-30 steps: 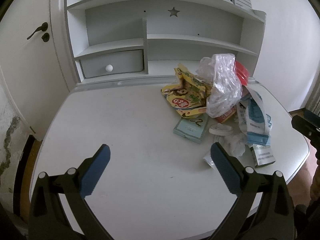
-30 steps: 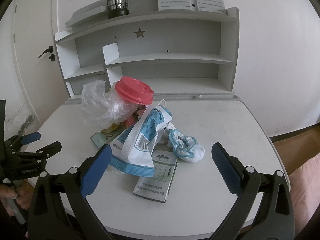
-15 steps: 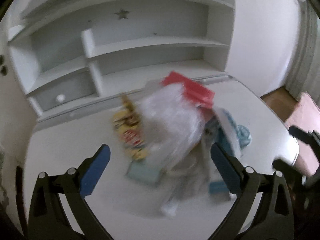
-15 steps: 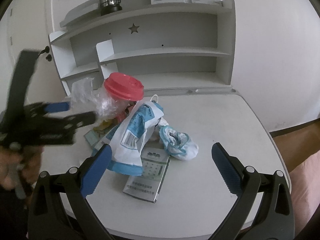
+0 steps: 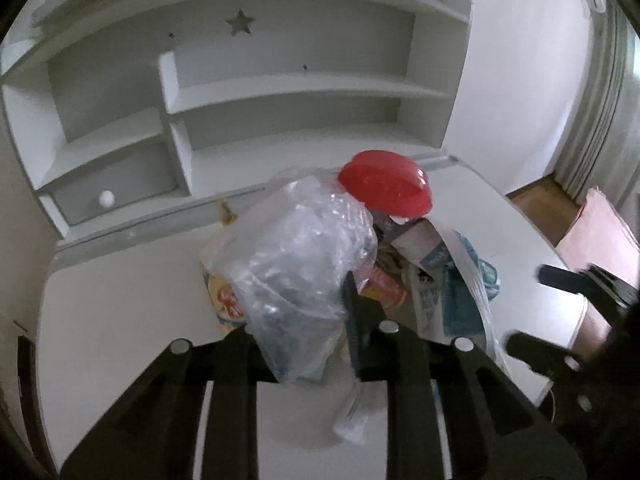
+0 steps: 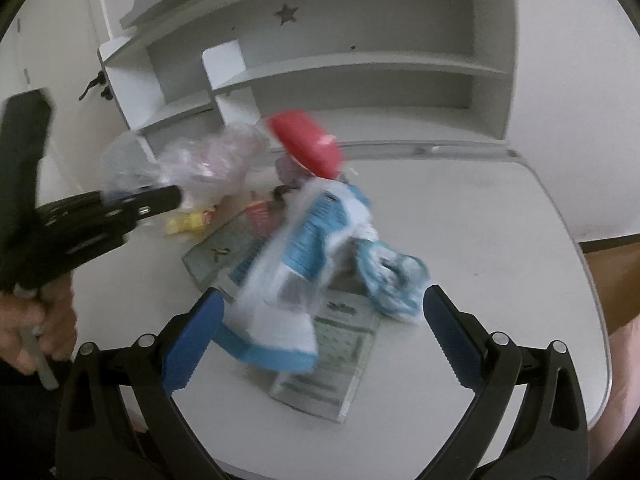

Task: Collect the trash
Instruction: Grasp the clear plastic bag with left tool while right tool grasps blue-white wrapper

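Note:
A heap of trash lies on the white desk (image 5: 120, 320). My left gripper (image 5: 306, 312) is shut on a crumpled clear plastic bag (image 5: 304, 256); the bag hides its left finger. Behind the bag sits a cup with a red lid (image 5: 386, 184). In the right wrist view my right gripper (image 6: 320, 340) stands open just above a white-and-blue pouch (image 6: 304, 248) and a green-and-white box (image 6: 336, 356). A crumpled blue-and-white mask (image 6: 392, 276) lies to the right of the pouch. The yellow snack wrappers (image 6: 188, 222) lie under the bag.
A white shelf unit (image 5: 300, 84) with a small drawer (image 5: 116, 188) stands along the desk's back edge. A hand (image 6: 36, 320) holds the left gripper (image 6: 120, 208) at the desk's left. Wooden floor (image 5: 540, 208) and a pink object (image 5: 600, 232) show beyond the right edge.
My left gripper swung right over the heap and shut on the clear plastic bag. My right gripper moved forward and down toward the pouch and stayed open.

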{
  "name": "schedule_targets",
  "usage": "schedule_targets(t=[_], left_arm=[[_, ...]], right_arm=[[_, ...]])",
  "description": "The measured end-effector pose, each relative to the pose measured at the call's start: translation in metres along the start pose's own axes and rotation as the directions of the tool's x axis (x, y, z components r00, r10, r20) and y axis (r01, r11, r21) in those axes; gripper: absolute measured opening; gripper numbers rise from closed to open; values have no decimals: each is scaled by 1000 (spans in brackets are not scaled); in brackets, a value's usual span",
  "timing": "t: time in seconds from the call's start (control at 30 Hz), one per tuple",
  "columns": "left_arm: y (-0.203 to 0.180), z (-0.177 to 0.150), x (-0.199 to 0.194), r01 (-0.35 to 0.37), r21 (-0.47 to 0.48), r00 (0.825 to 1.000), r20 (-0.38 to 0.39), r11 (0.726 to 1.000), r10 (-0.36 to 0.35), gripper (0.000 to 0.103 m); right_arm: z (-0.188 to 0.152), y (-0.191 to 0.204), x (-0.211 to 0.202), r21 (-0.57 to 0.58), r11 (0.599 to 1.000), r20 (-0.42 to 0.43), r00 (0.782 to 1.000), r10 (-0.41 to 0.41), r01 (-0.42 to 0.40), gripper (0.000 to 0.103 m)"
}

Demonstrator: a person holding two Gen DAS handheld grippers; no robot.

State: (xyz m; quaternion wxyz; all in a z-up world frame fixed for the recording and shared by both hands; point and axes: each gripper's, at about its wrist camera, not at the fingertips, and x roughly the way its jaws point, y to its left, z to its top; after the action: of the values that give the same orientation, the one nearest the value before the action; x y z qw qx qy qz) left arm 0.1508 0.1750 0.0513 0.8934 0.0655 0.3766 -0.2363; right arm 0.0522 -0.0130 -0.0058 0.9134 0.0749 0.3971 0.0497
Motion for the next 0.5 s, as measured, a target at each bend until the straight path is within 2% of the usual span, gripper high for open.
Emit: schedule_targets(t=[0.07,0.13,0.17,0.27,0.3,0.37,0.43,0.5], left_arm=[[7,-4,-17,-7,-8,1000,31,1000,7,21],[12,-7,-28,-12,-18,999,50,1000,13,21],[15,-9,-33,-11,-20,998,58,1000,12,21],[17,-16,-42,-22,-16,997,72,1000,23,21],[17,-18,-44,-20,-15,997,73,1000,21,21],[19,-21,-45,-5,-20,998,69,1000,6,21],[20,-21,-45,0,-21,997,71,1000,2,21],[20,-20,-46,1,-18,997,77,1000,0,21]], right_arm=[[11,5,9,5,1000,-28,999,21,-21,96],[22,8,20,11,1000,-61,998,26,-25,86],[27,8,27,25,999,-92,995,26,-24,74],[34,2,46,92,995,-175,984,39,-23,59],[35,1,48,106,994,-184,982,42,-22,58],[36,1,47,111,994,-179,984,25,-5,50],[40,2,39,120,993,-151,988,23,-5,36],[44,5,28,115,993,-113,993,26,-13,32]])
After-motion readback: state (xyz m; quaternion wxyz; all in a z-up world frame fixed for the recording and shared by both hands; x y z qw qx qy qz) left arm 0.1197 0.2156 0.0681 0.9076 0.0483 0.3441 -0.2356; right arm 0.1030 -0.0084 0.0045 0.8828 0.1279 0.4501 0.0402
